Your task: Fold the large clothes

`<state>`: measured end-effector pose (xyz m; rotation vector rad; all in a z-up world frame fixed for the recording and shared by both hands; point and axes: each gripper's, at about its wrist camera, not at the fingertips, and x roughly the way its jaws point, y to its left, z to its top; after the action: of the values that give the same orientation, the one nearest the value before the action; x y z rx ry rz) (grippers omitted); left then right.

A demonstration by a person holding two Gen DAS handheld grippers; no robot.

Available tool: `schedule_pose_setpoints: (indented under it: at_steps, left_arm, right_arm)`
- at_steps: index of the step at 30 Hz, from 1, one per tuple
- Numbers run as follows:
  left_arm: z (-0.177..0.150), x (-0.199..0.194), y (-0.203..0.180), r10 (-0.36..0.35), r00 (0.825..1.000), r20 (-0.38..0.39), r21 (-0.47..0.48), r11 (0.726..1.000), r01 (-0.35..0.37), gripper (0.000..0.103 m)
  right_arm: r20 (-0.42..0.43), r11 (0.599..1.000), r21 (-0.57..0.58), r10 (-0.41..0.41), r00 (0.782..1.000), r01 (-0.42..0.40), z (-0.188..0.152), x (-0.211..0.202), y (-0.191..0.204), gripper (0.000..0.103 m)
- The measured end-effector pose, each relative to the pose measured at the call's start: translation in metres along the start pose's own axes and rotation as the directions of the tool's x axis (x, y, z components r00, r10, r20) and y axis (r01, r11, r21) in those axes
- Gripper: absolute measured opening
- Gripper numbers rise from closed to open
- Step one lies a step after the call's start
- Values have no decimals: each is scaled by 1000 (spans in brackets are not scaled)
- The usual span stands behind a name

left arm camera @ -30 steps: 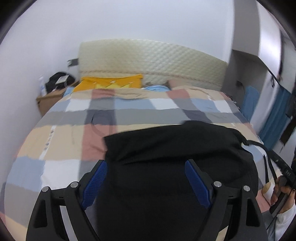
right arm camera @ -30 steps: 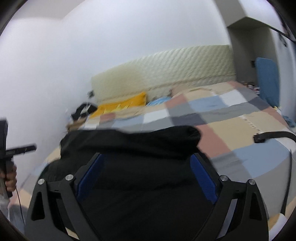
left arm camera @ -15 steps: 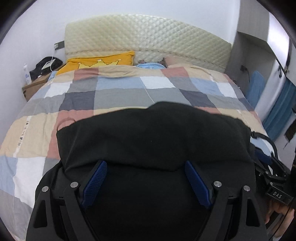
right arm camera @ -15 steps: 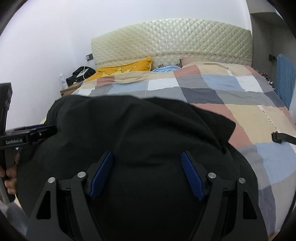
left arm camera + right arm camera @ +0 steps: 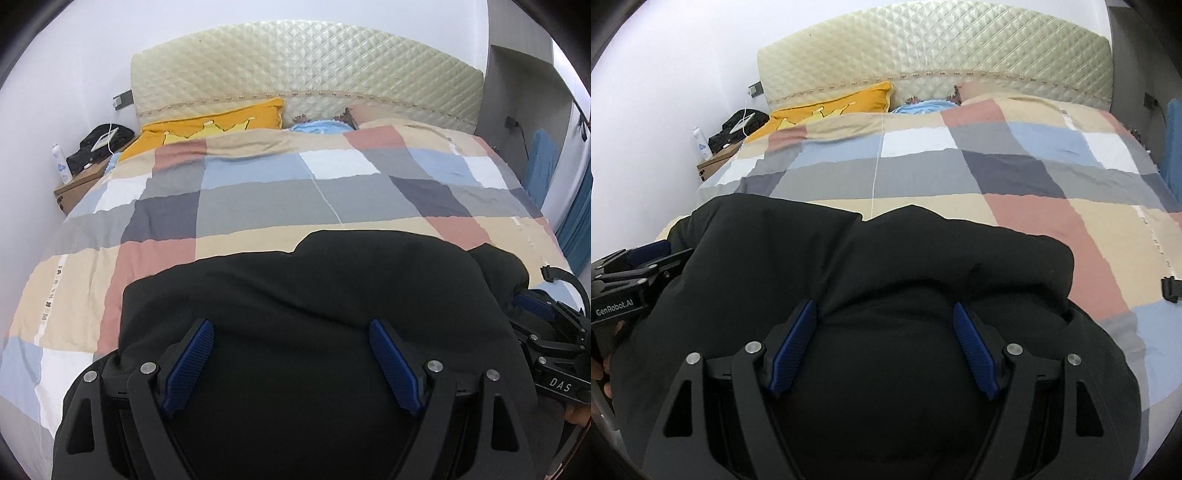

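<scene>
A large black garment [image 5: 314, 280] lies bunched at the near end of a checked quilt [image 5: 258, 192]. In the left wrist view my left gripper [image 5: 291, 326] stands wide with a thick bulge of the cloth filling the gap, and its blue pads [image 5: 192, 362] bear on the fabric. My right gripper [image 5: 884, 306] holds another thick fold of the same garment [image 5: 886, 258], with creases running from its pads [image 5: 975, 354]. Both point down at the bed, side by side. Each gripper's black body shows at the edge of the other's view.
The quilt [image 5: 997, 173] stretches back to a padded headboard [image 5: 306, 70], with a yellow pillow [image 5: 214, 123] on the left. A nightstand [image 5: 79, 184] with a bottle and a dark bag stands far left. A black strap [image 5: 1171, 288] lies at the quilt's right edge.
Both grippers have moved forward and down over the bed with the black garment. The cloth now rests on the quilt, and the right jaws stand a little narrower.
</scene>
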<state>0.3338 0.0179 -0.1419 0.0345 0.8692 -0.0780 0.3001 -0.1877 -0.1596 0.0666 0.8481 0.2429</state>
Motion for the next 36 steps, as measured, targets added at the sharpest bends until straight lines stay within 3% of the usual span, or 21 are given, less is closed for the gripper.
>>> schedule_pose_setpoints:
  at_steps: [4,11,16,21,28,36]
  left_arm:
    - [0,7,6,-7,1000,-11,-19,1000,7,86]
    - [-10,-13,32,-35,999,15,-75,997,36,86]
    - [-17,-36,67,71,997,43,-88,994,-67,86]
    - [-32,-32,86,70,998,7,-103,992,-69,86]
    - [-43,-12,78,76,997,-36,-60,995,-78,86]
    - [-49,-37,82,53,998,22,-112,992,-50,86]
  right_arm:
    - [-9,1000,-2,6,1000,-6,1,10,0,77]
    - [8,1000,7,15,1000,-15,2,-5,-2,77]
    - [58,999,-15,-32,998,33,-4,-30,-12,77]
    - [58,997,-8,-72,996,73,-15,-37,-27,77]
    - [45,998,-10,-68,997,68,-23,-22,-22,77]
    - [92,998,47,-56,994,52,-30,-47,-24,77]
